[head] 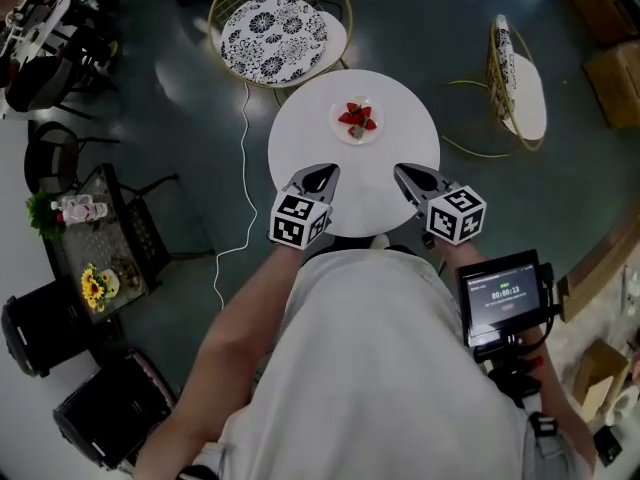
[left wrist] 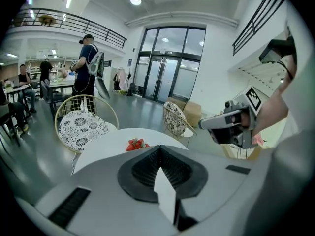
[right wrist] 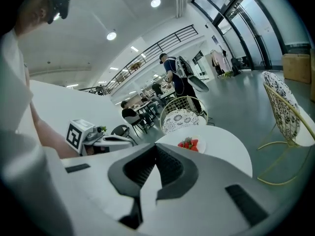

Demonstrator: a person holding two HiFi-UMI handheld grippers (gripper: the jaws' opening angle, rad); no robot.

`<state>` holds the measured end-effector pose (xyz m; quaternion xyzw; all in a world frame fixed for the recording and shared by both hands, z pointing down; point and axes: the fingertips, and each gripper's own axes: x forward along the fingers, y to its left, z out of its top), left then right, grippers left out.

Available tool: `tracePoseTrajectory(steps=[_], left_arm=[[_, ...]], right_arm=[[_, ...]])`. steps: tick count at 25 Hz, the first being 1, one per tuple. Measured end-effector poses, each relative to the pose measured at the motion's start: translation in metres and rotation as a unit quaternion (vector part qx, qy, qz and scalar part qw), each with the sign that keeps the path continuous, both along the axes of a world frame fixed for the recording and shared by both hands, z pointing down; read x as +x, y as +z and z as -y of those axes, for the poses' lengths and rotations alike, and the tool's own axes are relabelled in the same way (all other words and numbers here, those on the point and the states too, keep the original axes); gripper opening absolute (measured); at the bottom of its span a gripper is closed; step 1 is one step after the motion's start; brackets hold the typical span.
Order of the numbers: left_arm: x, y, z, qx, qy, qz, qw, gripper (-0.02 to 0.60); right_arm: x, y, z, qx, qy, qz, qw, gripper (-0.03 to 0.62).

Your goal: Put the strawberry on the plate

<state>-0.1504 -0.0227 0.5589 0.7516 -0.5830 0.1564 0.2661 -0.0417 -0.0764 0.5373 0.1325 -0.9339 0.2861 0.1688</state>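
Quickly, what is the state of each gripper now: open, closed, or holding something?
Left gripper: closed, holding nothing.
Right gripper: closed, holding nothing.

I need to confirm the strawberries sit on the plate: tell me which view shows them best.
Head view: it looks down on the strawberries and the whole plate. The right gripper view shows them small, from the side; the left gripper view, low and partly cut off.

White shirt (head: 385, 368) (marker-cubed grey grippers (head: 328, 171) (head: 402, 171))
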Motion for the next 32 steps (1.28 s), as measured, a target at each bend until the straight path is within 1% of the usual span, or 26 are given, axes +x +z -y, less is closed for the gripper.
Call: tracePoseTrajectory(steps=[6, 11, 13, 16, 18, 22, 27, 32], left_arm=[[0.004, -0.015, -0.011, 0.039, -0.012, -0.03, 0.9987, 0.008], [-0.003, -0.02, -0.009, 0.067, -0.02, -0.021, 0.9974, 0.008], [0.002, -0.035, -0.011, 0.077, -0.021, -0.027, 0.9965, 0.008], [0.026, -0.076, -0.021, 0.09, -0.02, -0.035, 0.9951, 0.008], [0.04, -0.087, -0.026, 0.093, -0.016, -0.04, 0.9947, 0.008], [0.055, -0.076, -0.036, 0.084, -0.006, -0.053, 0.995, 0.008], [0.059, -0.069, -0.042, 0.078, -0.006, -0.053, 0.9956, 0.008], [0.061, -0.078, -0.041, 0.082, -0.005, -0.049, 0.9954, 0.008]], right_arm=[[0.0, -0.023, 0.014, 0.04, 0.01, 0.035, 0.999, 0.006], [-0.006, -0.037, 0.019, 0.073, 0.002, 0.074, 0.995, 0.006], [0.001, -0.052, 0.01, 0.085, -0.004, 0.076, 0.993, 0.006], [0.028, -0.089, -0.012, 0.098, -0.005, 0.071, 0.993, 0.006], [0.043, -0.098, -0.021, 0.096, -0.001, 0.069, 0.993, 0.006], [0.057, -0.087, -0.031, 0.085, 0.008, 0.069, 0.994, 0.006], [0.062, -0.079, -0.032, 0.079, 0.012, 0.072, 0.994, 0.006], [0.061, -0.085, -0.034, 0.08, 0.01, 0.074, 0.994, 0.006]])
